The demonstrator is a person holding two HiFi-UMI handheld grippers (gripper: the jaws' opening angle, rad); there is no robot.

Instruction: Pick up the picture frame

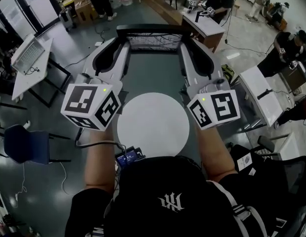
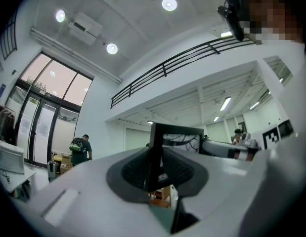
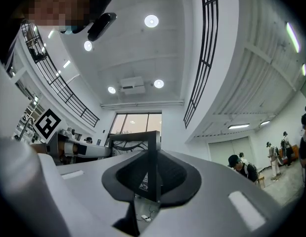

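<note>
The picture frame (image 1: 150, 29) is a black rectangular frame, held up in the air beyond the round table, upright between my two grippers. My left gripper (image 1: 121, 39) is shut on its left side and my right gripper (image 1: 186, 40) is shut on its right side. In the left gripper view the frame's black edge (image 2: 155, 154) stands clamped between the dark pads of the left gripper (image 2: 157, 174). The right gripper view shows the same for the frame's other side (image 3: 153, 157), pinched in the right gripper (image 3: 149, 179). Both grippers point slightly upward, towards the ceiling.
A white round table (image 1: 153, 125) lies below my forearms. A blue chair (image 1: 24, 144) and a desk with a laptop (image 1: 29, 57) stand at the left. More desks (image 1: 264, 95) and several people are at the right and back. A small lit screen (image 1: 129, 157) hangs near my body.
</note>
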